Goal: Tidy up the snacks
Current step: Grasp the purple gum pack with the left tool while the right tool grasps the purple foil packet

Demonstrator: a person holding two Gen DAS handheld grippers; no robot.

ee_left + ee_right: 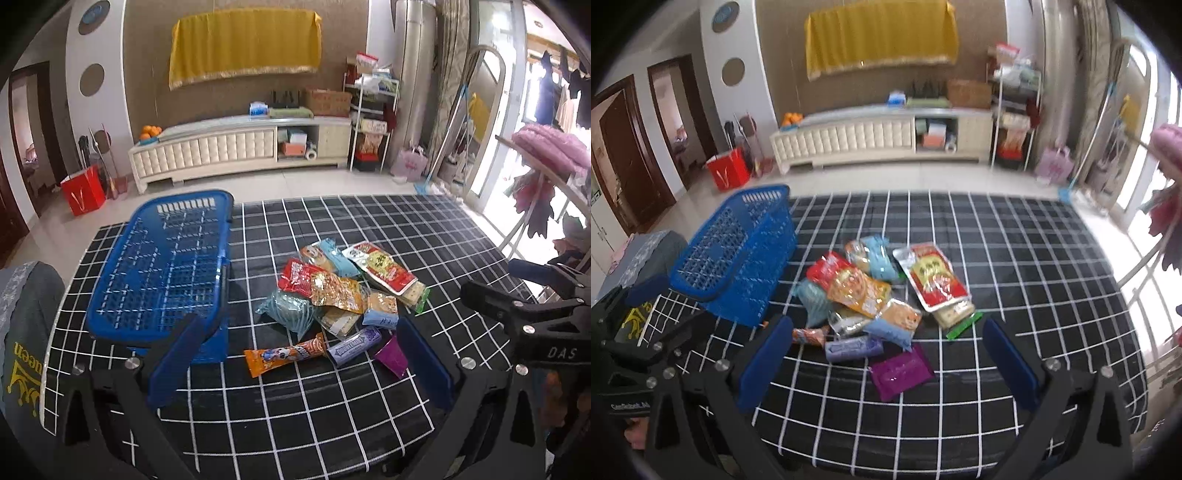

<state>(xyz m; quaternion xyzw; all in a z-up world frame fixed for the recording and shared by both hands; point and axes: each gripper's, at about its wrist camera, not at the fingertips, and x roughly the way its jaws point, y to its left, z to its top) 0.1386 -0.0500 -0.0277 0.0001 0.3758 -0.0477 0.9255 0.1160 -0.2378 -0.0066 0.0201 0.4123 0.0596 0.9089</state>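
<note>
A pile of snack packets (340, 291) lies in the middle of a black checked tablecloth (369, 398); it also shows in the right wrist view (871, 291). A blue plastic basket (162, 266) stands left of the pile, also seen in the right wrist view (738, 251). An orange stick packet (284, 356), a purple gum pack (354, 345) and a magenta packet (901, 371) lie nearest. My left gripper (299, 365) is open and empty, above the cloth before the pile. My right gripper (886, 362) is open and empty, over the magenta packet. The right gripper's body shows in the left wrist view (532, 302).
A grey chair back (26, 325) stands at the table's left edge. A cream TV cabinet (240, 144) lines the far wall beyond the floor. A red bag (83, 192) sits on the floor at left. A drying rack with pink cloth (550, 151) stands at right.
</note>
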